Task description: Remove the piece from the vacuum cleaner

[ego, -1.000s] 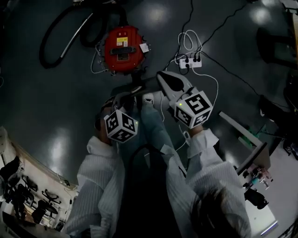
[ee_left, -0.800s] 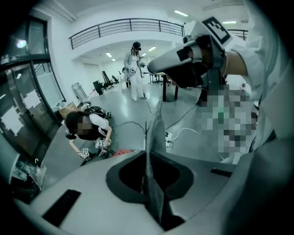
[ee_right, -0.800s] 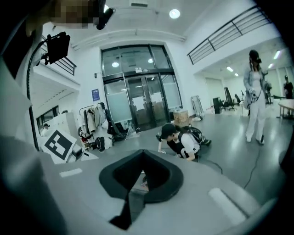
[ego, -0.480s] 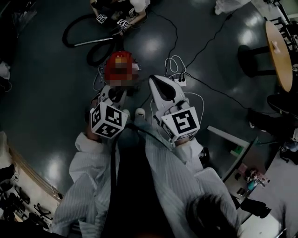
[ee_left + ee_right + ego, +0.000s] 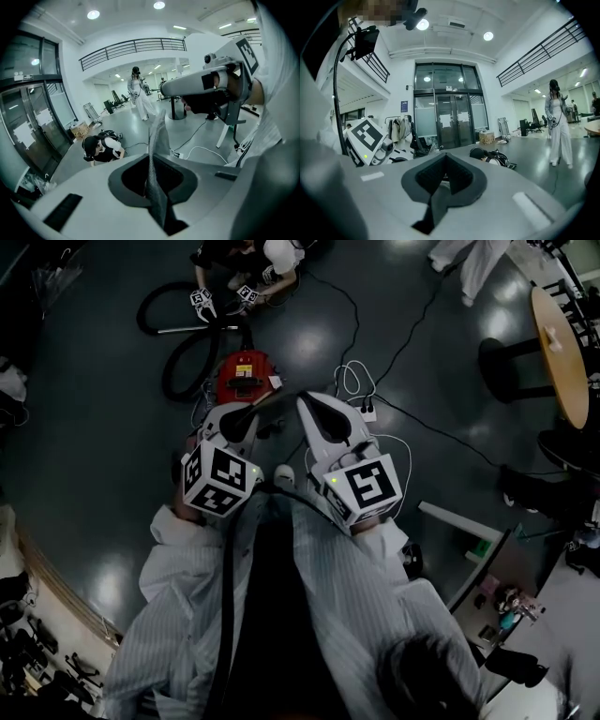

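The red vacuum cleaner (image 5: 246, 376) stands on the dark floor ahead, its black hose (image 5: 178, 348) looped to the left. My left gripper (image 5: 236, 423) is shut on a thin dark grey piece (image 5: 272, 403) that sticks out past its jaws, clear of the vacuum cleaner. In the left gripper view the piece (image 5: 157, 140) rises as a narrow strip pinched in the left gripper (image 5: 152, 185). My right gripper (image 5: 314, 411) is beside it, shut and empty. In its own view the right gripper (image 5: 440, 187) has its jaws closed on nothing.
A person (image 5: 246, 259) crouches beyond the hose with marker cubes. A white power strip (image 5: 367, 412) and cables (image 5: 412, 442) lie right of the vacuum cleaner. A round table (image 5: 562, 343) stands far right. Another person (image 5: 558, 126) stands in the hall.
The view has pulled back: the vacuum cleaner looks smaller and farther off. Both grippers have drawn closer together, the left with the piece in its jaws.
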Demonstrator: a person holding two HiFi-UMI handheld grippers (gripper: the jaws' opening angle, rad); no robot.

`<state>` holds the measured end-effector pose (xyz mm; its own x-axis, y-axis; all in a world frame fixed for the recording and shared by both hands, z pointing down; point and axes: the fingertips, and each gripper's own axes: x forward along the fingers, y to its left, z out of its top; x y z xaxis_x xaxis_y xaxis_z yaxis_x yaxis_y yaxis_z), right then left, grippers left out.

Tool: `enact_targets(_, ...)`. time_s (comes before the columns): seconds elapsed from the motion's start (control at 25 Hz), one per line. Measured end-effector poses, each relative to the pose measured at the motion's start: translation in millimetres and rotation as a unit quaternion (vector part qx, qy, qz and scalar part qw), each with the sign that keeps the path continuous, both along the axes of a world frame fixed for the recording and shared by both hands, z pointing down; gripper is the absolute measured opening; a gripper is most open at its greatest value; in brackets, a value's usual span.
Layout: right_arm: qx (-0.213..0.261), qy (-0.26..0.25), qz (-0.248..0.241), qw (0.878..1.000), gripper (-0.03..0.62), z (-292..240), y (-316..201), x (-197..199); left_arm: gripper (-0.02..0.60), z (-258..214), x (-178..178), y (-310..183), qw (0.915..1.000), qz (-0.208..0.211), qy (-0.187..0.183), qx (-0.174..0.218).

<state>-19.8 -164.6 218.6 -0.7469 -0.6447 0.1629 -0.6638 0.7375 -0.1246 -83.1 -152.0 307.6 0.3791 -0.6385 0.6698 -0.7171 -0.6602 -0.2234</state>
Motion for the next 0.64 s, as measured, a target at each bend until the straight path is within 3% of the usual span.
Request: enact_targets(0.64, -0.008, -0.005, -0.012, 1.0, 0.0, -2, -9, -8, 0.028, -3, -5, -13, 0.9997, 0.008, -0.02, 0.01)
